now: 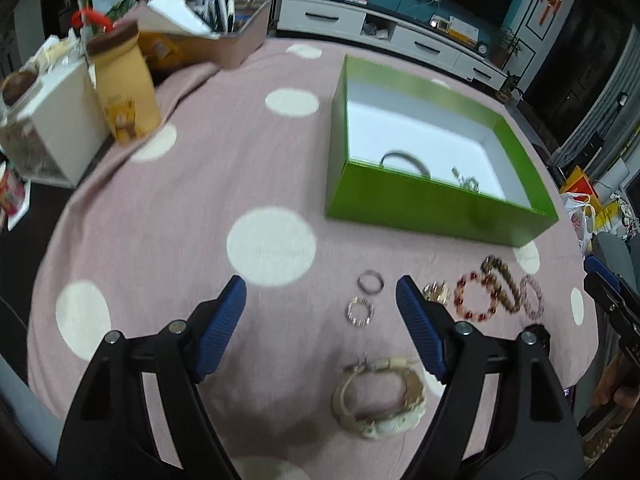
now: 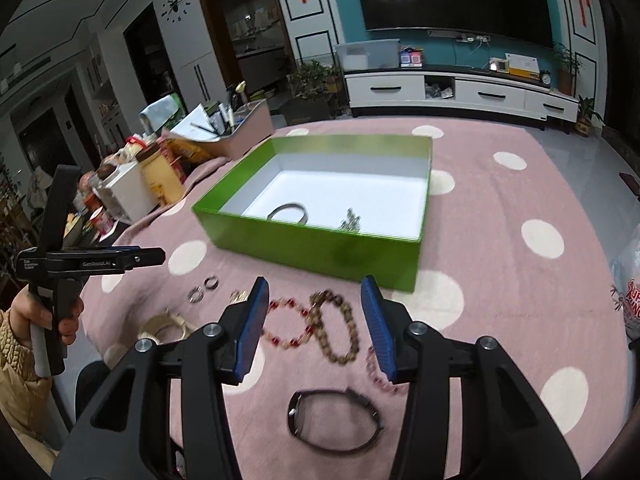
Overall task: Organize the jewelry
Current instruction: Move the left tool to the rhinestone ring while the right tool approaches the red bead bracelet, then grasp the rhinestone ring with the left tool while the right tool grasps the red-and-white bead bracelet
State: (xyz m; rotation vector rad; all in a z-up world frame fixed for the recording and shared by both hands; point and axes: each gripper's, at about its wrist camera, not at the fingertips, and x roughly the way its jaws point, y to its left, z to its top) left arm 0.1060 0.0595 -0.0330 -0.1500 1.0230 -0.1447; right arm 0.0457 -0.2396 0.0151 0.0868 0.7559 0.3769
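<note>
Tabletop (image 2: 500,280) cloth: pink with cream polka dots. Box (image 2: 320,248): green outside, white inside. Bead bracelets: one red and pale (image 2: 286,322), one brown (image 2: 336,328). Black band (image 2: 334,420). Tongs' pads (image 2: 252,328): blue, ribbed.

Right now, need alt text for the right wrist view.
The open right gripper hovers over a brown wooden bead bracelet on a pink polka-dot tablecloth. Behind it, an open green cardboard box holds a dark bangle.

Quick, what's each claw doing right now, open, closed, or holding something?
Left claw: open, holding nothing, above the pink dotted tablecloth.
Right claw: open, holding nothing, above the brown wooden bead bracelet.
</note>
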